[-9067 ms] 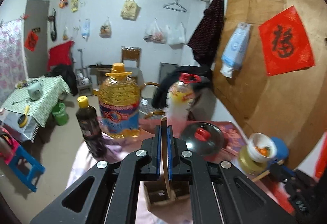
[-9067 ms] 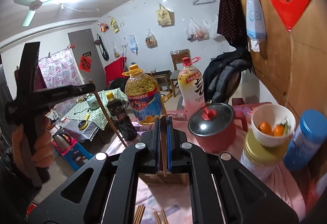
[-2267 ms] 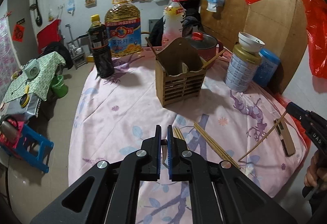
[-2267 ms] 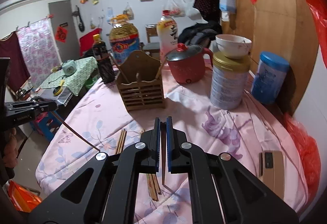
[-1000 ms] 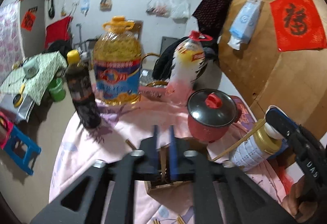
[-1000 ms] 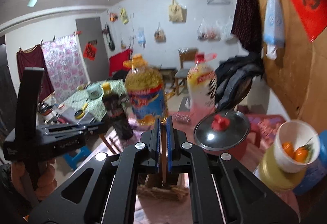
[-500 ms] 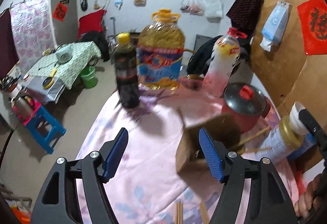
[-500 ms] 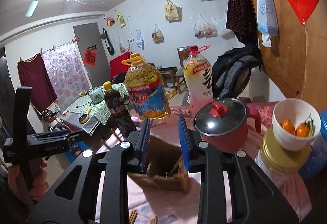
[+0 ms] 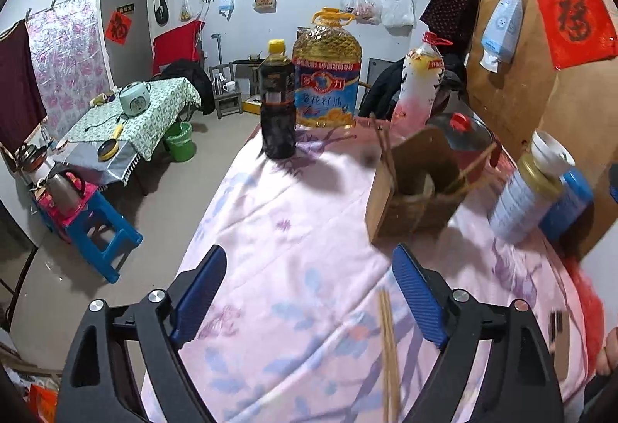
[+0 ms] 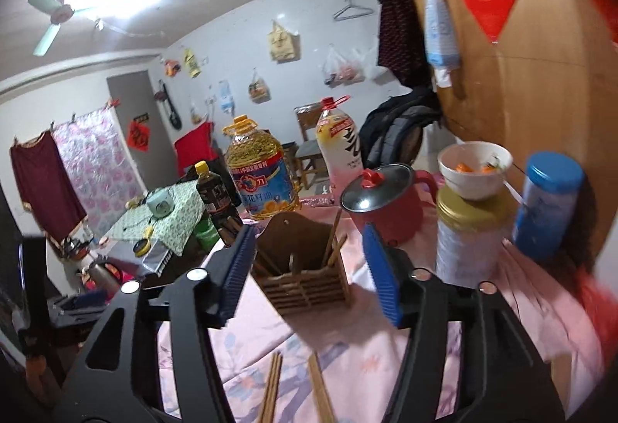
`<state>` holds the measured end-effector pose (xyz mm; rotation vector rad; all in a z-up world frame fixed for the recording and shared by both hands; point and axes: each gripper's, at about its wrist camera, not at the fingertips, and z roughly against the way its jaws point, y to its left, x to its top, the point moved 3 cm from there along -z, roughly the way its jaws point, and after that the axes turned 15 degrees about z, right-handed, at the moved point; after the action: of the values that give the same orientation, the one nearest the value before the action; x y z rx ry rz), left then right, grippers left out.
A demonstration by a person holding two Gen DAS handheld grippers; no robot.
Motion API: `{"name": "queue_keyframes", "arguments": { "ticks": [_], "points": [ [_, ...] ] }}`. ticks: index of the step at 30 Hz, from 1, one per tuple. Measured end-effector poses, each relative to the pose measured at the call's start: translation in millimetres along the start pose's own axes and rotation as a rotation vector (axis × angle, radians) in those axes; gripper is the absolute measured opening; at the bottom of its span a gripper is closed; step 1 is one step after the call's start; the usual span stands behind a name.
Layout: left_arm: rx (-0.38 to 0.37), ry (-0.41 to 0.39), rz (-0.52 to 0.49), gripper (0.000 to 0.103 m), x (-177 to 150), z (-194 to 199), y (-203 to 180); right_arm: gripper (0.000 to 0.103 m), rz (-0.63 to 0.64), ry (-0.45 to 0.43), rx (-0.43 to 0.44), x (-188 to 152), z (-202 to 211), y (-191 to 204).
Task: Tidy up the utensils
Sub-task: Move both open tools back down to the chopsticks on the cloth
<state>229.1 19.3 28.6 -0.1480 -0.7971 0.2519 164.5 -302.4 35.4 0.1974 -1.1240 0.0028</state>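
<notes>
A table under a pink floral cloth is carrying everything. Toward twelve o'clock a dark sauce bottle, a big oil jug and a pale drink bottle are standing in a row. Toward two o'clock a wooden utensil holder is sitting, with a red lidded pot behind it. At three o'clock a gold-lidded tin and a blue canister are standing. At six o'clock loose chopsticks are lying.

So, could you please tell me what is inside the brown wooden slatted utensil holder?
Several wooden chopsticks lean inside the brown wooden slatted utensil holder; their lower ends are hidden behind its walls.
</notes>
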Motion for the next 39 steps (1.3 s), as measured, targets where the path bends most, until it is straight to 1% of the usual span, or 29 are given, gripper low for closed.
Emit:
{"name": "queue_keyframes", "arguments": {
  "ticks": [4, 7, 10, 13, 16, 18, 20, 21, 23, 24, 26, 30, 35, 39],
  "points": [
    [-0.001, 0.022, -0.012, 0.091, -30, 18, 22, 0.078, -0.007, 0.022, -0.053, -28, 36, 19],
    [-0.003, 0.049, -0.029, 0.092, -50, 24, 30, 0.085, 0.003, 0.076, -0.08, -52, 53, 33],
    [-0.012, 0.078, -0.043, 0.092, -72, 31, 37, 0.09, 0.01, 0.138, -0.105, -76, 67, 44],
    [-0.002, 0.089, -0.042, 0.093, -90, 38, 40, 0.095, 0.004, 0.178, -0.094, -95, 73, 48],
    [0.013, 0.087, -0.026, 0.095, -106, 48, 41, 0.096, 0.01, 0.208, -0.07, -108, 75, 49],
    [0.039, 0.076, -0.007, 0.097, -115, 55, 41, 0.096, 0.032, 0.232, -0.058, -117, 74, 50],
    [0.056, 0.081, 0.023, 0.097, -120, 59, 37, 0.096, 0.048, 0.275, -0.034, -125, 69, 51],
    [0.054, 0.082, 0.038, 0.097, -123, 62, 35, 0.096, 0.052, 0.298, -0.007, -127, 67, 51],
    [0.057, 0.065, 0.049, 0.097, -125, 67, 30, 0.096, 0.074, 0.317, 0.024, -131, 66, 53],
    [0.078, 0.041, 0.05, 0.097, -126, 72, 25, 0.096, 0.1, 0.322, 0.033, -130, 64, 53],
    [0.098, 0.011, 0.049, 0.097, -128, 79, 17, 0.096, 0.134, 0.31, 0.045, -125, 65, 50],
    [0.13, -0.039, 0.044, 0.097, -130, 91, 3, 0.096, 0.157, 0.284, 0.079, -119, 63, 46],
    [0.16, -0.074, 0.04, 0.097, -130, 95, -11, 0.096, 0.177, 0.27, 0.116, -115, 59, 35],
    [0.177, -0.083, 0.046, 0.097, -132, 94, -26, 0.096, 0.187, 0.255, 0.129, -112, 59, 22]
  ]
}}
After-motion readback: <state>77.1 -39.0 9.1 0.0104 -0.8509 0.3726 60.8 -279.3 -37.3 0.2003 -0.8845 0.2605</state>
